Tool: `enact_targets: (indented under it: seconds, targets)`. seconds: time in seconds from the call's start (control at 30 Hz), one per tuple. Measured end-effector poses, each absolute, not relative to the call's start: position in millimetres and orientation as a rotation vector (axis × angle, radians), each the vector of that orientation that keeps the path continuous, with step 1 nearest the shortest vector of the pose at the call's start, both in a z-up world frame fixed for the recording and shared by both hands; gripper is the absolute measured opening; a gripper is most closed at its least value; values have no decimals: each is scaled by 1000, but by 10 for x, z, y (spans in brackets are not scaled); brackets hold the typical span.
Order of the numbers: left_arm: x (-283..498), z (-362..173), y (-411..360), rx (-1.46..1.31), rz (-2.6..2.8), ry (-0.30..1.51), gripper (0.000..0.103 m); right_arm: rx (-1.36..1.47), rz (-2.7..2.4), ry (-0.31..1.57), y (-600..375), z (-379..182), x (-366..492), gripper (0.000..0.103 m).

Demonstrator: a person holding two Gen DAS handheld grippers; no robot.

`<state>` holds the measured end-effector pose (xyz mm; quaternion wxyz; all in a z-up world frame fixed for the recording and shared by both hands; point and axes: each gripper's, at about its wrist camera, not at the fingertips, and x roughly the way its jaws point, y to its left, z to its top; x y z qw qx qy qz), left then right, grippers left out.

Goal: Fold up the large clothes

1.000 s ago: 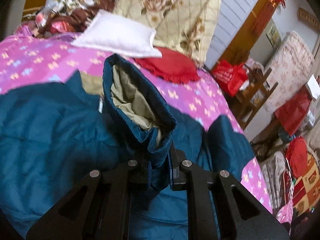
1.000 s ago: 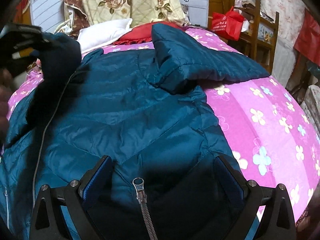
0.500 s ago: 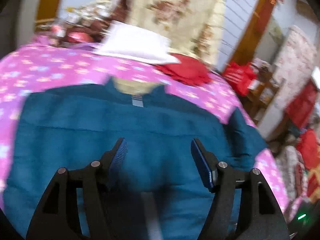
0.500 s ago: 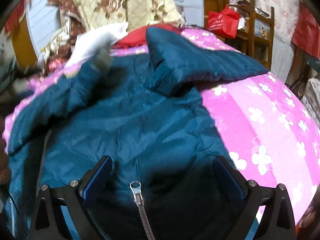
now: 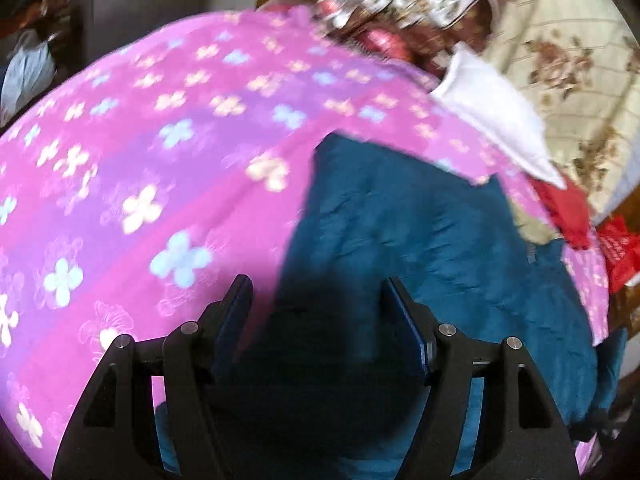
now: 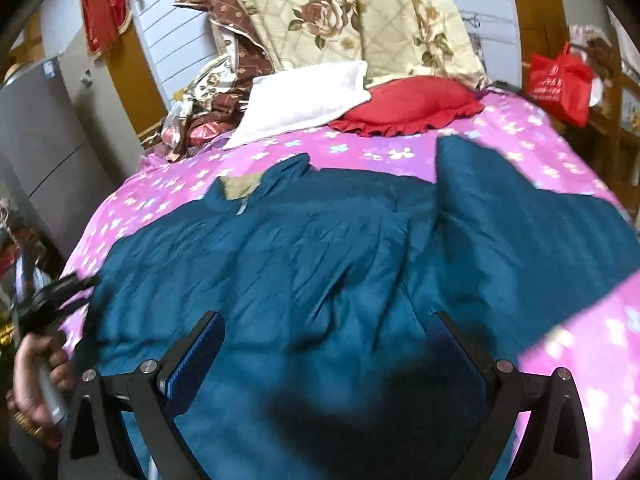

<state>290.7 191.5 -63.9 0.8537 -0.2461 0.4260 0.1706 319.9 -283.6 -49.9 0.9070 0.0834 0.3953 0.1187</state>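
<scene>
A large teal padded jacket lies spread on the pink flowered bed cover, its beige-lined collar toward the pillows. One sleeve lies out at the right. My right gripper hovers over the jacket's near part. Its jaws are closing, with only loose fabric below them and nothing pinched. My left gripper stands open over the jacket's left edge, where teal cloth meets the cover. The right wrist view shows the left gripper in a person's hand.
A white pillow, a red frilled cushion and a rose-patterned quilt lie at the head of the bed. A red bag hangs on wooden furniture at the right. A grey cabinet stands left of the bed.
My left gripper let go of the jacket's cuff, opened and swung to the jacket's left edge. The sleeve it held is down. My right gripper shifted over the jacket and its jaws narrowed a little.
</scene>
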Motion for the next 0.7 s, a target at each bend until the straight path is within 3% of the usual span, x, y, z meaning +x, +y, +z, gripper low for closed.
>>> enact_targets:
  seconds: [0.03,0.2,0.27,0.33,0.4,0.6,0.7]
  targets:
    - [2922,-692,1939,-546,353,913,68,178,212,843,-2883,-640,3302,79]
    - [3006,-675,1827,-506,387,918,68,305,258,788,-3139,-793,3296,77]
    - [3017,-647,1725,-454,392,917,68,310,295,826,-3100,-845,3359,71]
    - [3021,-658,1688,-427,380,924,68,279,397,866,-3001,-884,3398,39]
    - [3005,-676,1693,-427,367,934,68,288,437,846,-3009,-844,3374,24]
    - [2983,-663,1772,-501,343,942,71,274,359,784,-3300,-564,3180,3]
    - [2975,-626,1758,-482,358,932,71,252,278,884,-3459,-698,3283,2]
